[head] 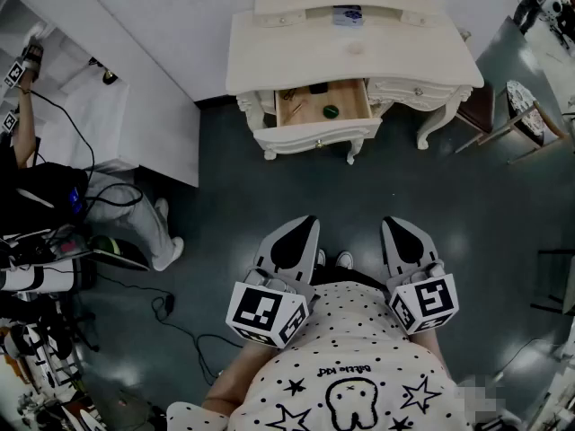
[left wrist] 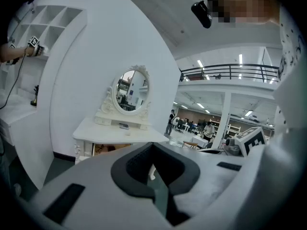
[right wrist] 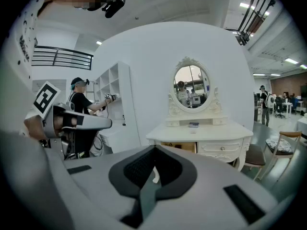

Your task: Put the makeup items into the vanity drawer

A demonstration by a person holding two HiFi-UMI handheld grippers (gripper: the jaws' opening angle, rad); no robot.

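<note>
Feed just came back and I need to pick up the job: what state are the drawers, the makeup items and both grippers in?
vanity drawer: pulled open, a few items inside
right-hand drawer: closed
green round item: lying in the open drawer
small dark item: out on the vanity top, by the mirror base
left gripper: jaws together, empty, held near the body
right gripper: jaws together, empty, held near the body
</note>
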